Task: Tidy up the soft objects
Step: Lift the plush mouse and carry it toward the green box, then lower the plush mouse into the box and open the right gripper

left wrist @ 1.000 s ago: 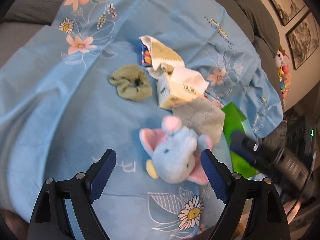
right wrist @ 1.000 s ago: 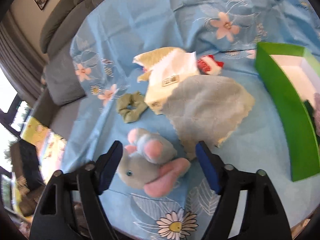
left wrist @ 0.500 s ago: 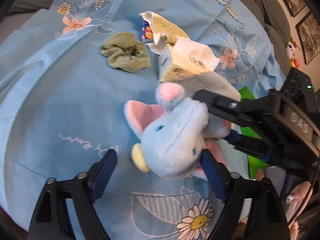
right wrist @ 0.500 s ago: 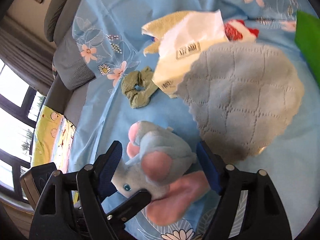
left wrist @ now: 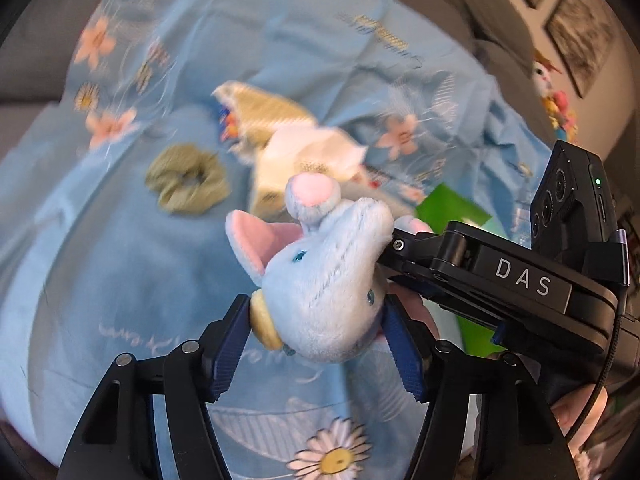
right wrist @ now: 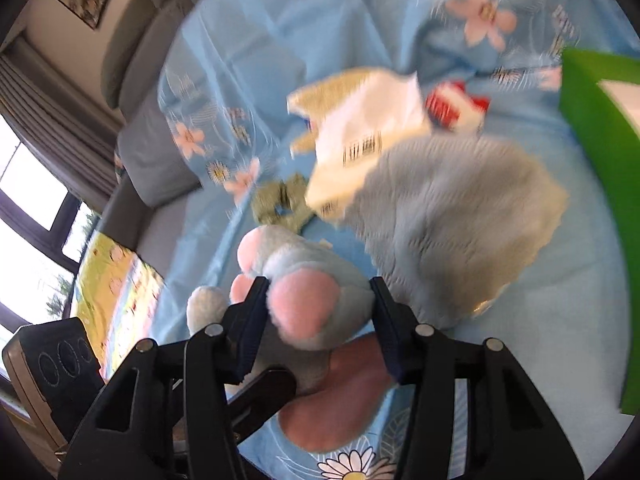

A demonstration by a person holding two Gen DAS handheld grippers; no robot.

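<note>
A blue plush elephant (left wrist: 324, 280) with pink ears is held off the blue flowered cloth (left wrist: 120, 280) by both grippers. My left gripper (left wrist: 316, 340) is shut on its head. My right gripper (right wrist: 316, 320) is shut on its body (right wrist: 316, 304) and shows in the left wrist view as a black tool (left wrist: 500, 276) coming in from the right. An olive scrunchie (left wrist: 186, 184), a white tissue pack (left wrist: 304, 164) and a grey knitted cloth (right wrist: 452, 224) lie on the cloth beyond.
A green box (right wrist: 600, 184) stands at the right, open on top. A small red and white soft item (right wrist: 456, 106) lies behind the grey cloth. A beige towel (left wrist: 268, 108) lies under the tissue pack. Grey sofa cushions (right wrist: 156, 36) ring the cloth.
Both grippers have closed on the elephant and lifted it off the cloth. Both views have pulled back and are blurred with motion.
</note>
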